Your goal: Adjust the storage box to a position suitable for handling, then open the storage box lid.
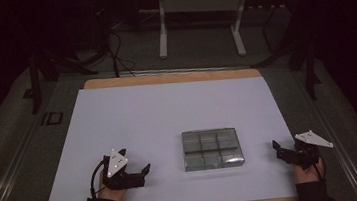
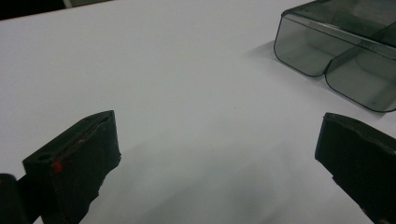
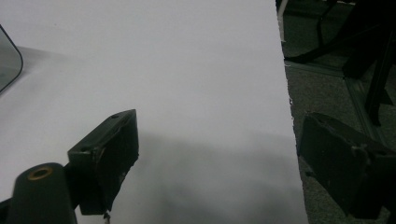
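1. Between my left gripper's (image 2: 219, 154) jaws there is bare white table (image 2: 187, 93); they are spread wide and pinch nothing. I judge I hold it low and level like this so it is ready to slide toward whatever I take first.
2. Ahead and off to that gripper's right lies the tray (image 2: 341, 51), a clear, smoky plastic organiser, flat on the sheet and apart from the jaws. From the high view the tray (image 1: 212, 148) sits between my two tools, nearer the right one.
3. My right gripper (image 3: 219, 154) is spread wide too and empty, straddling the sheet's right edge: one jaw over white, the other over the dark floor (image 3: 327, 88) beyond. A rounded corner of the tray (image 3: 9, 60) shows at its far left.
4. Count: two grippers, one in each hand; one tray, with six compartments in two rows of three, all apparently empty.
5. Beyond the table stands a white frame (image 1: 197, 8) on two legs.
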A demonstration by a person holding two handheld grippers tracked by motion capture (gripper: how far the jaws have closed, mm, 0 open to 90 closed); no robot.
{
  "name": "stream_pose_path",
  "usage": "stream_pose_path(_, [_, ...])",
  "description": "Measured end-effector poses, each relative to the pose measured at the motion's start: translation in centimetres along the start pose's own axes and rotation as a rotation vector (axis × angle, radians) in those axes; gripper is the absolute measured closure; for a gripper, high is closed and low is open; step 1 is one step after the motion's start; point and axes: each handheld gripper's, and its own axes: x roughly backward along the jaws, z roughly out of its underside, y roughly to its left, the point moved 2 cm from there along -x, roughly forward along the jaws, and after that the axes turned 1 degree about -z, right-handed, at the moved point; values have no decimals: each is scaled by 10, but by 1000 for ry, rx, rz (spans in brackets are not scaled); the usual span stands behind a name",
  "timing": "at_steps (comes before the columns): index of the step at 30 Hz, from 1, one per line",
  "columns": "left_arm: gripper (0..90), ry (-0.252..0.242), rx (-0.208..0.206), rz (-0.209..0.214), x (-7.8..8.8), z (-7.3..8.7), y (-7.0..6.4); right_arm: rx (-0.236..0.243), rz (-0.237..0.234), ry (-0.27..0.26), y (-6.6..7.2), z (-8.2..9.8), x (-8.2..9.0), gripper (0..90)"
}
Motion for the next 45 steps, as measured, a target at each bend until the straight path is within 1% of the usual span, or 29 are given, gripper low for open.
stream_pose_path(3, [7,-4,6,10,0,0,1,1,-2,1,0,0,0,126])
stream_pose_path(4, [7,-10,22,19,1,0,3,-3,5,-3,0,0,0,126])
stream_pose_path(7, [7,-10,26,24,1,0,3,-5,-3,3,-1,0,0,126])
stream_pose_path(8, [7,-7,26,33,0,0,3,-5,2,5,0,-1,0,126])
stream_pose_path(11, [7,-9,27,32,0,0,3,10,6,10,1,-1,-1,126])
stream_pose_path(13, [7,-12,28,38,1,0,3,15,-1,12,1,-1,-1,126])
stream_pose_path(15, [7,-14,37,53,1,0,5,24,-19,23,2,-1,-2,126])
stream_pose_path(17, [7,-2,43,75,0,0,6,36,-27,35,3,-2,-3,126])
stream_pose_path(19, [7,8,47,96,-1,-1,6,36,-43,47,3,-2,-4,126])
stream_pose_path(21, [7,17,39,115,-2,-1,6,32,-80,46,2,-3,-4,126])
stream_pose_path(22, [7,32,29,122,-2,-2,6,32,-98,47,2,-3,-4,136])
stream_pose_path(24, [7,56,7,131,-4,-4,4,45,-120,50,2,-3,-4,139])
stream_pose_path(25, [8,61,5,135,-4,-5,3,54,-137,59,3,-3,-5,139])
stream_pose_path(27, [8,58,3,146,-4,-8,1,64,-161,68,6,-4,-5,139])
stream_pose_path(28, [8,57,9,159,-5,-9,1,68,-181,71,8,-4,-5,139])
stream_pose_path(30, [9,63,12,170,-6,-12,0,85,-194,83,11,-6,-6,139])
stream_pose_path(31, [17,65,9,179,-7,-12,-1,89,-220,84,13,-7,-6,140])
stream_pose_path(33, [17,68,6,189,-8,-14,-3,112,-251,95,16,-10,-6,140])
stream_pose_path(38, [17,64,-3,221,-12,-19,-10,133,-328,84,26,-17,-6,139])
stream_pose_path(41, [17,60,-9,240,-13,-23,-14,146,-340,86,32,-21,-8,142])
stream_pose_path(43, [17,62,-16,252,-14,-25,-17,152,-360,80,35,-23,-9,143])
stream_pose_path(45, [17,66,-21,260,-16,-27,-20,168,-381,75,39,-25,-10,151])
